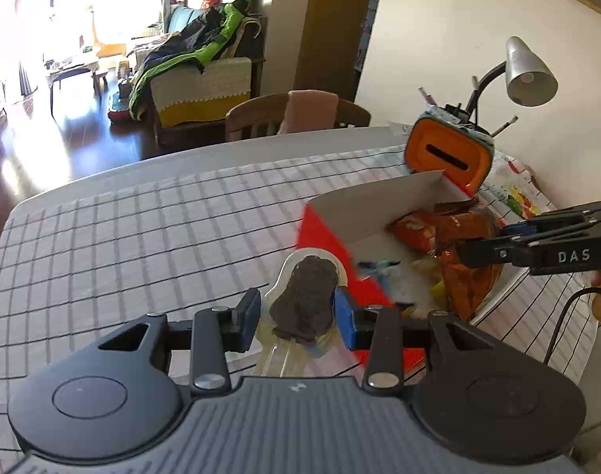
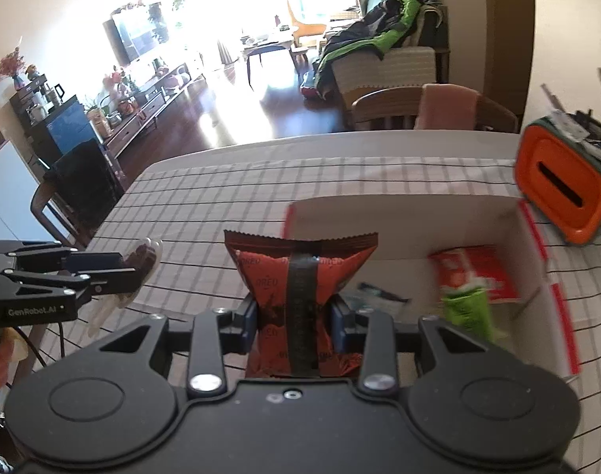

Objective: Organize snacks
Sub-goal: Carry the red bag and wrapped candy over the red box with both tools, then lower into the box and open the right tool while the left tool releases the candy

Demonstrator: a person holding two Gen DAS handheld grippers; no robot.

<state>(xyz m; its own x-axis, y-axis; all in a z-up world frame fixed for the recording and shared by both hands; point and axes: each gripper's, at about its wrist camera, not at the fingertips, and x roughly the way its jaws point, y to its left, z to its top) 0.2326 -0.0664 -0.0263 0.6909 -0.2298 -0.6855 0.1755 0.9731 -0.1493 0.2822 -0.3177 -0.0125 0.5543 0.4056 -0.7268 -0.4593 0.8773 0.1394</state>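
The left gripper holds a dark brown cookie-like snack sealed in a clear plastic wrapper, its blue pads pressed against the wrapper's sides; the clear tail of the wrapper hangs back toward the gripper body. The snack is in the air above the table, just left of the box. The right gripper is clamped on a red Oreo packet — crimped top edge up, a dark seam running down its middle — also lifted off the table, in front of the box's near left corner.

The box is white cardboard with red outer faces, open at the top. Inside lie a red-and-white packet, a green packet and a small dark blue wrapper, all somewhat blurred. Behind the box on the right stands an orange-fronted holder with a dark slot, pens sticking out of its top, and in the left wrist view a grey desk lamp bends over it.

The table wears a white cloth with a grey and black grid. A wooden chair with a pink cloth over its back stands at the far edge — beyond it a sunlit living room with dark wood floor and a sofa heaped with a green and black jacket
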